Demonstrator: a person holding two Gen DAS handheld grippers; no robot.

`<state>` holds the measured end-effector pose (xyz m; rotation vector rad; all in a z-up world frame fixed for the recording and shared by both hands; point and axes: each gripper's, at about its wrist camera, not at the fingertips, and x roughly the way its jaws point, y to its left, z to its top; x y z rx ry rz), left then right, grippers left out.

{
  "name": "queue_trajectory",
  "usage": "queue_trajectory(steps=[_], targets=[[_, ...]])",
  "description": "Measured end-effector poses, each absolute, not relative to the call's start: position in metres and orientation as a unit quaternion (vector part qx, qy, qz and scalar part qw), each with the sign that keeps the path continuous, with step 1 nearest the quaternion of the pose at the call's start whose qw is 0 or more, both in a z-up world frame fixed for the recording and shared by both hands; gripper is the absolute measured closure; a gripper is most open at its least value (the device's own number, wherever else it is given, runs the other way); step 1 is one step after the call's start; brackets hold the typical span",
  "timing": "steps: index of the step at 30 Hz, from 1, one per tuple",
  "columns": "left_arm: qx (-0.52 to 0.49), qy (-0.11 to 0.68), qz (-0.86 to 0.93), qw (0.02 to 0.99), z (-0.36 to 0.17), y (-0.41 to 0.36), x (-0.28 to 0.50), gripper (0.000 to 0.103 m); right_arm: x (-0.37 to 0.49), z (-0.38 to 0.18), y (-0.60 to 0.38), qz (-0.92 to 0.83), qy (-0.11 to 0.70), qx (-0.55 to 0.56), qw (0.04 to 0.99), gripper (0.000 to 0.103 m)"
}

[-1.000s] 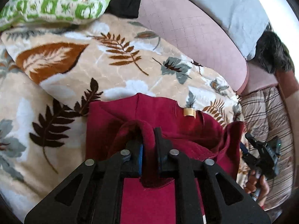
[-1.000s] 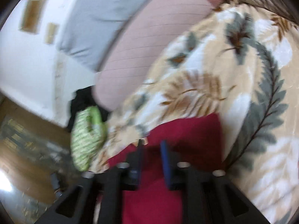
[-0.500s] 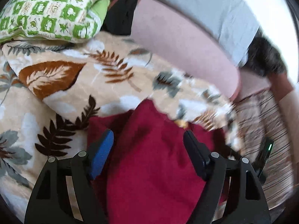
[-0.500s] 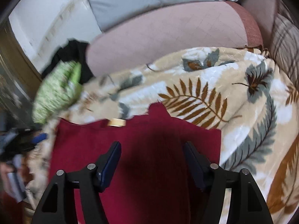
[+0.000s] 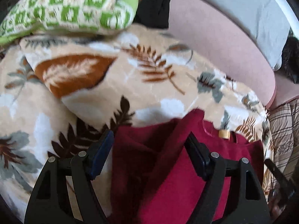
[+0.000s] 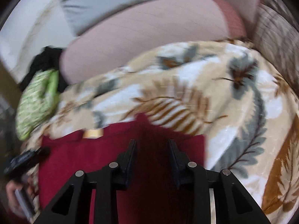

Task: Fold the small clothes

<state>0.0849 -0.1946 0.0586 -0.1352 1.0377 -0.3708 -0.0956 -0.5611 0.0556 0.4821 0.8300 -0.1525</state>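
Beige leaf-print blanket carries the dark red fleece garment, lying flat, soft and limp; I judge its hem corners the best hold. My left gripper and right gripper hover above it, fingers apart, empty.

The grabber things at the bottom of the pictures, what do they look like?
Both are black plastic. The left gripper has two angled fingers with triangle cut-outs, round silver bolts and dark blue pads inside the tips. The right gripper looks the same: black frame, silver bolts, dark pads. No cables or sleeves show.
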Motion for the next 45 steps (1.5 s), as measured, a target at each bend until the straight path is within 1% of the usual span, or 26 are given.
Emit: queue_trajectory(steps=[3, 5, 7, 10, 17, 22, 24, 25, 27, 28, 30, 34, 37, 42, 45], targets=[[-0.046, 0.511, -0.156, 0.844, 0.045, -0.203, 0.098, 0.026, -0.079, 0.053, -0.539, -0.037, 0.411, 0.204, 0.888, 0.071], [-0.040, 0.531, -0.145, 0.834, 0.031, -0.206, 0.107, 0.025, -0.065, 0.040, -0.536, -0.041, 0.424, 0.199, 0.883, 0.071], [-0.043, 0.540, -0.141, 0.828, 0.020, -0.205, 0.114, 0.024, -0.049, 0.021, -0.545, -0.074, 0.438, 0.204, 0.873, 0.071], [-0.051, 0.540, -0.153, 0.826, 0.023, -0.202, 0.116, 0.024, -0.034, 0.000, -0.564, -0.105, 0.444, 0.234, 0.859, 0.073], [-0.069, 0.508, -0.177, 0.840, 0.056, -0.174, 0.086, 0.024, -0.057, 0.033, -0.543, -0.072, 0.439, 0.228, 0.866, 0.071], [-0.045, 0.484, -0.190, 0.853, 0.074, -0.158, 0.046, 0.024, -0.077, 0.049, -0.514, -0.037, 0.434, 0.210, 0.875, 0.067], [-0.032, 0.481, -0.187, 0.856, 0.075, -0.155, 0.031, 0.024, -0.083, 0.048, -0.507, -0.035, 0.432, 0.204, 0.878, 0.066], [-0.024, 0.480, -0.186, 0.857, 0.074, -0.152, 0.021, 0.024, -0.083, 0.045, -0.506, -0.037, 0.433, 0.203, 0.877, 0.063], [-0.018, 0.485, -0.185, 0.855, 0.071, -0.149, 0.009, 0.024, -0.076, 0.027, -0.505, -0.045, 0.461, 0.203, 0.863, 0.059], [-0.013, 0.492, -0.184, 0.851, 0.068, -0.147, 0.003, 0.024, -0.070, 0.015, -0.504, -0.044, 0.492, 0.201, 0.846, 0.059], [-0.010, 0.499, -0.180, 0.848, 0.064, -0.143, -0.006, 0.024, -0.068, 0.024, -0.499, -0.052, 0.487, 0.189, 0.851, 0.059], [-0.005, 0.505, -0.172, 0.846, 0.057, -0.135, -0.019, 0.024, -0.068, 0.056, -0.482, -0.017, 0.450, 0.228, 0.863, 0.059], [-0.014, 0.505, -0.168, 0.847, 0.055, -0.131, -0.024, 0.024, -0.056, 0.074, -0.450, 0.020, 0.440, 0.209, 0.873, 0.058], [-0.024, 0.507, -0.171, 0.845, 0.049, -0.125, -0.023, 0.024, -0.022, 0.077, -0.395, 0.084, 0.439, 0.197, 0.873, 0.058], [-0.022, 0.510, -0.178, 0.842, 0.043, -0.123, -0.019, 0.024, -0.002, 0.073, -0.367, 0.101, 0.443, 0.174, 0.874, 0.062]])
